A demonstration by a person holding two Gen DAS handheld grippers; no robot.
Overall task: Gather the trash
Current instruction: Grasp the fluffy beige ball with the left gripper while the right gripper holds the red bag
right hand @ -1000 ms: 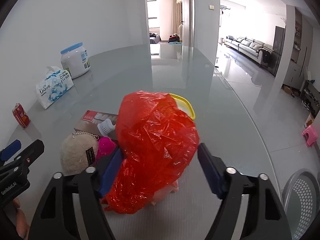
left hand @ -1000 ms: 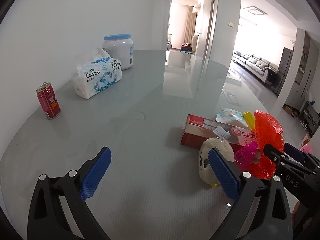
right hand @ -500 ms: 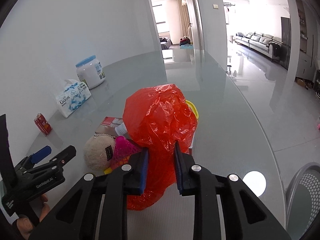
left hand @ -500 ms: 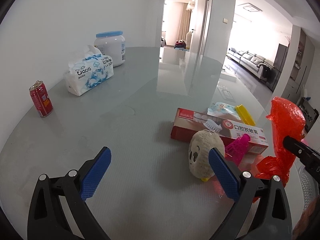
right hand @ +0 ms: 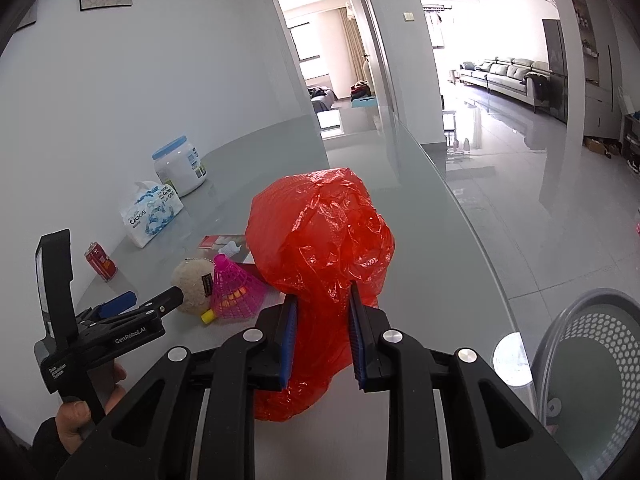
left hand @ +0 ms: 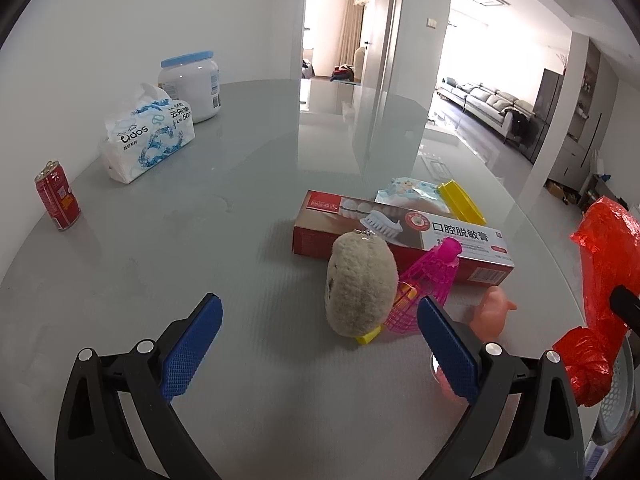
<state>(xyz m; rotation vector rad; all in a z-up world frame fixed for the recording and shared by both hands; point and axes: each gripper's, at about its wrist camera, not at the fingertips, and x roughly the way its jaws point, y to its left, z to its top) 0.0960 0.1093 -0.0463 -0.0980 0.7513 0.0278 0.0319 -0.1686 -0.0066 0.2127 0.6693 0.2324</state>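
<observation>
The right tool (right hand: 322,332) has clamped onto the red bag (right hand: 320,240); a second ago its jaws stood wide around the bag, and now the blue pads (right hand: 289,336) pinch the crumpled plastic between them. The bag has also left the pile. It was sitting over the clutter on the table (left hand: 240,184); it now hangs at the table's right edge, apparently lifted clear of the surface, with a grey mesh bin (right hand: 592,364) close by on the floor to the right. This suggests the first piece of trash is caught and on its way to the bin, though it has not been dropped.

With the bag gone, things it covered now show in the left view: a small pink pig toy (left hand: 494,314), a yellow box (left hand: 462,202) and a printed packet (left hand: 412,190) behind the toothpaste box (left hand: 400,236). A plush ball (left hand: 360,284) and a pink shuttlecock (left hand: 424,280) lie against the box.

The left tool (left hand: 320,340) stands released, jaws wide, grasping nothing, hovering near the plush ball.

Hard to make out: whether the bag holds anything, since the plastic is opaque. The bin is cut off by the frame edge, so its contents are largely unseen. A small yellow piece (left hand: 368,338) under the plush ball cannot be identified. A red can (left hand: 58,200), a tissue pack (left hand: 148,136) and a jar (left hand: 192,84) stand well apart by the wall.
</observation>
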